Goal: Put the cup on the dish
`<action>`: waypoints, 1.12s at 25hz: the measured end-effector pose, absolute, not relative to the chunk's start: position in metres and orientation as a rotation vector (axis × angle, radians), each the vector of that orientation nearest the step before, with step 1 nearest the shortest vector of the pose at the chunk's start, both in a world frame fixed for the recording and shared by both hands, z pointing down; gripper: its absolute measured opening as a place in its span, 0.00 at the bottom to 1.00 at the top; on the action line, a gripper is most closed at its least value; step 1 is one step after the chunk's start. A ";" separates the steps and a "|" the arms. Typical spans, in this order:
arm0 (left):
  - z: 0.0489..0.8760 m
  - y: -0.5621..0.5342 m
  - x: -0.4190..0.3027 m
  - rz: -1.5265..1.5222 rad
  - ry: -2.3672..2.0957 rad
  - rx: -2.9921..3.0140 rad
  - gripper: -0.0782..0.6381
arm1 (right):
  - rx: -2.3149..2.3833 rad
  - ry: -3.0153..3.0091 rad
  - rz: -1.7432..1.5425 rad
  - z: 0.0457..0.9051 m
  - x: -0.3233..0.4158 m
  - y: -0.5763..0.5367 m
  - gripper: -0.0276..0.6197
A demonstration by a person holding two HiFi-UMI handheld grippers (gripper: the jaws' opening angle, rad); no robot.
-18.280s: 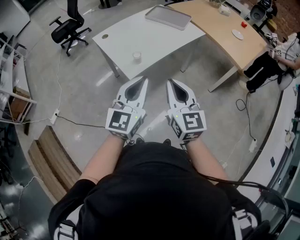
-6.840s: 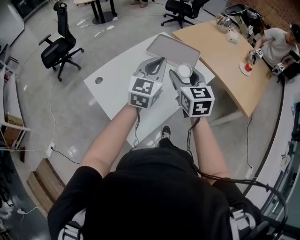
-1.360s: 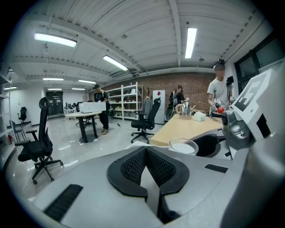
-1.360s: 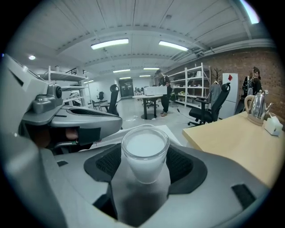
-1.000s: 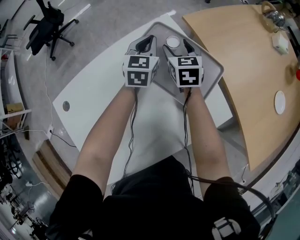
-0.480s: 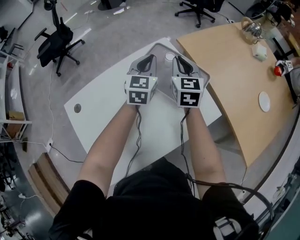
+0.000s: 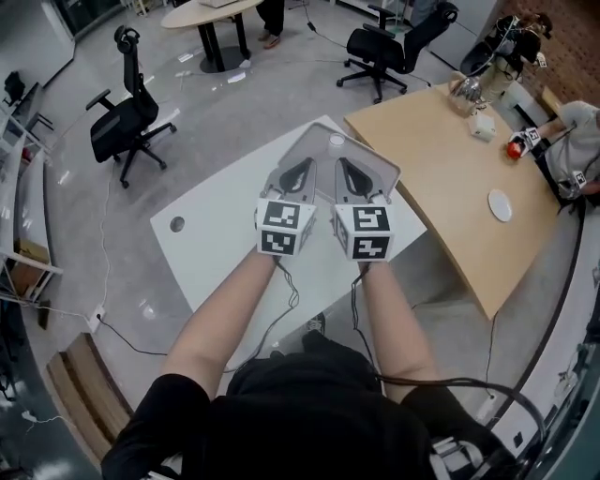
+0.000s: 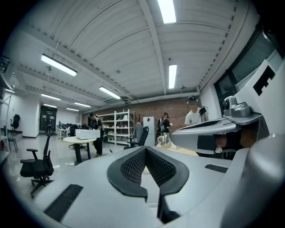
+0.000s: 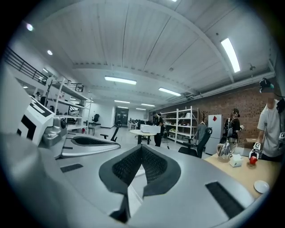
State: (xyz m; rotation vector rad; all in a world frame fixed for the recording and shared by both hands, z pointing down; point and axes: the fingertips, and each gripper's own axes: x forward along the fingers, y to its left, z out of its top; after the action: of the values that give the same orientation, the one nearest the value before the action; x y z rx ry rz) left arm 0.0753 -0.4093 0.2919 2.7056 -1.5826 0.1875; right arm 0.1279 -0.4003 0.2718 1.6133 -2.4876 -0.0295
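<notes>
A small white cup stands at the far end of a grey tray on the white table. I hold both grippers side by side, raised above the tray's near end, well short of the cup. The left gripper is shut, its pads meeting at the tip with nothing in them. The right gripper has just been closing and is shut on nothing. Both point almost level across the room. A small white plate lies on the wooden table.
The wooden table adjoins on the right, with a glass kettle and a person seated at its far end. Black office chairs stand on the floor to the left and beyond. A round table stands at the back.
Both grippers have lifted and drawn back from the tray. The right jaws, open around the cup a second ago, have shut empty. The cup stays on the tray.
</notes>
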 end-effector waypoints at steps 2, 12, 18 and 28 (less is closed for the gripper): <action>0.281 -0.376 0.068 0.159 -1.575 2.723 0.12 | 1.600 -2.502 -0.045 0.264 0.117 -0.367 0.06; 0.248 -0.233 0.050 0.025 -1.554 2.746 0.12 | 1.599 -2.579 -0.056 0.242 0.085 -0.228 0.06; 0.242 -0.172 0.036 -0.002 -1.553 2.776 0.12 | 1.588 -2.606 -0.080 0.236 0.071 -0.171 0.06; 0.244 -0.112 0.010 0.000 -1.504 2.766 0.12 | 1.559 -2.666 -0.043 0.238 0.049 -0.113 0.06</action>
State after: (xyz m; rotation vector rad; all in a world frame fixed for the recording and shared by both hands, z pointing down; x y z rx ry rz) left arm 0.0097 -0.1122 0.2441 2.7658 -1.5043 0.0001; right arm 0.0492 -0.1134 0.2384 1.5594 -2.6663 -0.0434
